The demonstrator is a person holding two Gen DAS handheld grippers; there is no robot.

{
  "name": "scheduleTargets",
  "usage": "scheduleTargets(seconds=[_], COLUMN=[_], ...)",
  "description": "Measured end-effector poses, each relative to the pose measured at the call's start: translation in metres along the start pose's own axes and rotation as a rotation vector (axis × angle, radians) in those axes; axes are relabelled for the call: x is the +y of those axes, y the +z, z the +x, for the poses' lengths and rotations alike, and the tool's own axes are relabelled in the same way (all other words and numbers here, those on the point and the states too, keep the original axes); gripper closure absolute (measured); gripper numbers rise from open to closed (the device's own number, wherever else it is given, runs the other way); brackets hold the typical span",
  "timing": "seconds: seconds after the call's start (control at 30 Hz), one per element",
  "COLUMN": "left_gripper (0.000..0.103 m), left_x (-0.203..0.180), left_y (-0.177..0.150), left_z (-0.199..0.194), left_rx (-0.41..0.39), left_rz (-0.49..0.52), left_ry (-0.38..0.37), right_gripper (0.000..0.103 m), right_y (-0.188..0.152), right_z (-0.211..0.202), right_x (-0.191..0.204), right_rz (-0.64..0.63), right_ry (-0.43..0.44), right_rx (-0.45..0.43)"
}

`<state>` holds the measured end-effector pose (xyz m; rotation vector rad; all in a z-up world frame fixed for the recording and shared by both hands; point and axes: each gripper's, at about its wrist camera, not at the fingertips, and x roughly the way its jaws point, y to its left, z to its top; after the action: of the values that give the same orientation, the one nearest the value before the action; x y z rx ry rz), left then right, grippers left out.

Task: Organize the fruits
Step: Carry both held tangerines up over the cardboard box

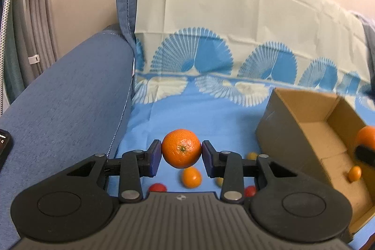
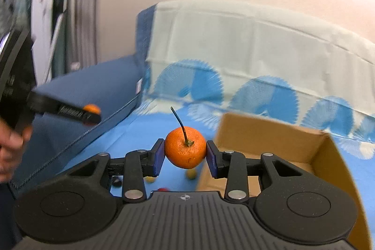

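My left gripper is shut on an orange mandarin and holds it above the blue patterned cloth. My right gripper is shut on a mandarin with a long stem, held near the left rim of an open cardboard box. The box also shows in the left wrist view, with a small orange fruit inside. The right gripper with its mandarin shows blurred at that view's right edge. The left gripper shows at the left of the right wrist view.
On the cloth lie a smaller orange fruit, two red fruits and small yellow ones. A blue sofa armrest rises at the left. The cloth-covered backrest stands behind.
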<state>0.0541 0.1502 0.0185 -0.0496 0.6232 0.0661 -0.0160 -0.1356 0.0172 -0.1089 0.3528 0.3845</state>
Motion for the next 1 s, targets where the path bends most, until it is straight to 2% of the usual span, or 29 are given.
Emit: scheduleTargets(seconds=[0.13,0.23,0.33,0.4,0.47,0.53,0.63,0.77,0.83,1.0], left_gripper=[0.061,0.061,0.061,0.061,0.061,0.061,0.061,0.061,0.061,0.061], left_x=[-0.007,-0.02,-0.036,-0.047,-0.059,-0.07,-0.084,-0.106,-0.119,-0.161], left_y=[0.002,0.002,0.0,-0.002,-0.003,-0.006,-0.009,-0.019,-0.024,-0.039], left_z=[-0.005,-0.012,-0.019,-0.023,-0.027,-0.03,-0.031,-0.027,-0.026,-0.034], left_rx=[-0.066,-0.125,-0.185,-0.219,-0.247,-0.267,-0.269,-0.214,-0.199,-0.234], left_rz=[-0.002,0.027,0.065,0.093,0.122,0.133,0.089,-0.006,-0.019,0.115], left_ry=[-0.019,-0.042,-0.051,-0.063,-0.078,-0.093,-0.136,-0.215,-0.244,-0.313], right_gripper=[0.064,0.064,0.064,0.064,0.064,0.064,0.064,0.064,0.064,0.064], right_y=[0.01,0.013,0.008,-0.006,-0.014,-0.017,-0.023,-0.027,-0.027,-0.032], right_z=[-0.022,-0.034,-0.033,-0.032,-0.024,-0.03,-0.032,-0.035,-0.03,-0.023], right_x=[-0.025,-0.049,-0.075,-0.095,-0.109,-0.123,-0.14,-0.161,-0.168,-0.177], right_rz=[-0.108,-0.144,-0.125,-0.065,-0.056,-0.047,-0.01,0.052,0.072,0.093], right_ry=[-0.049,-0.091,-0.14,-0.175,-0.214,-0.239,-0.264,-0.3,-0.316,-0.343], right_rx=[-0.069,-0.108,-0.114,-0.104,-0.035,-0.063,-0.035,-0.023,-0.009,0.024])
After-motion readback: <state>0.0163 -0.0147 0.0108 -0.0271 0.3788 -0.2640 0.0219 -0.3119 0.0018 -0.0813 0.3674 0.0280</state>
